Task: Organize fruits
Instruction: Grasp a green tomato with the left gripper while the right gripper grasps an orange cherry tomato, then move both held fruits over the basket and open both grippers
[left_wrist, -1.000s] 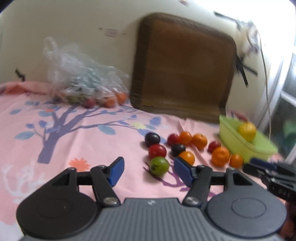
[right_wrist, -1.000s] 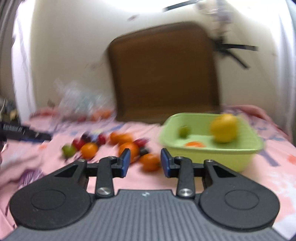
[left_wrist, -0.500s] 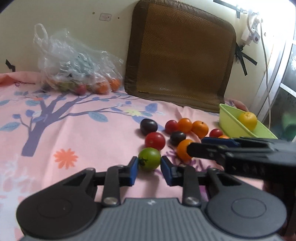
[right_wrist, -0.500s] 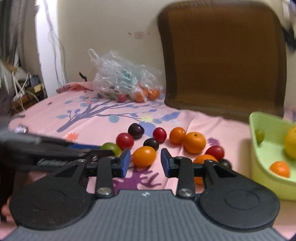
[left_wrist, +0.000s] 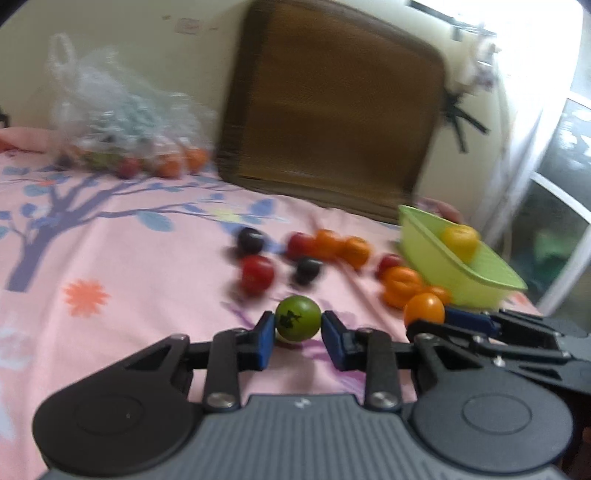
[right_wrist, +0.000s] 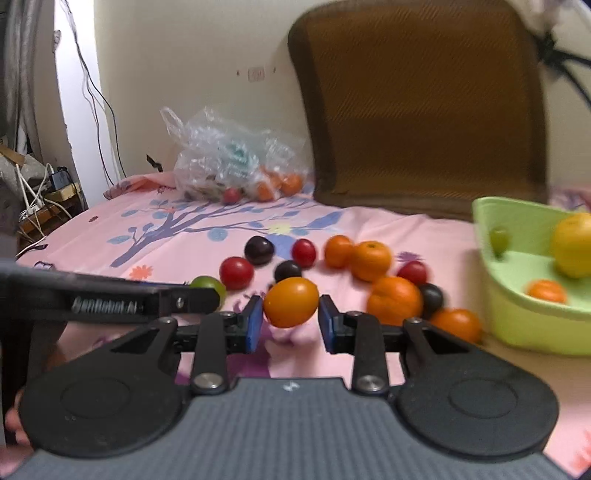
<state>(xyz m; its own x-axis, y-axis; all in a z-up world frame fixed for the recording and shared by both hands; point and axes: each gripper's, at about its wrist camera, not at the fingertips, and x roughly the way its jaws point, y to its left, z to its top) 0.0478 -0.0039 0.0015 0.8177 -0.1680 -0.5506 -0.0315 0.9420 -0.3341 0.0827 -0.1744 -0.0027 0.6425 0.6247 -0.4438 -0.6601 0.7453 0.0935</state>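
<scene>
We've got the left gripper (left_wrist: 297, 334) closed around a green tomato (left_wrist: 297, 318), blue pads (left_wrist: 266, 338) pressing both sides, fruit lifted just off the pink floral sheet (left_wrist: 122, 266). The right gripper (right_wrist: 290, 319) clamps an orange tomato (right_wrist: 290, 301) btwn its pads, also held a bit above the sheet; in the left wrist view that gripper sits just right of ours, w/ the orange fruit at its tip. Just beyond, the loose pile on the sheet: a red tomato (right_wrist: 236, 272), two dark plums (right_wrist: 259, 250), a smaller red one (right_wrist: 303, 252), a few oranges (right_wrist: 370, 260) and a big orange (right_wrist: 394, 300) nearer the tub. To the right, touching the pile's edge, a lime-green plastic tub (right_wrist: 517, 325) w/ a yellow citrus (right_wrist: 573, 244), a small orange and a green fruit inside. Farther back left, a clear plastic bag (right_wrist: 229, 162) w/ more fruit against the wall; beside it a brown mesh cushion (right_wrist: 417, 107) leaning upright. Left wrist view is motion-blurred, so far details are soft.
</scene>
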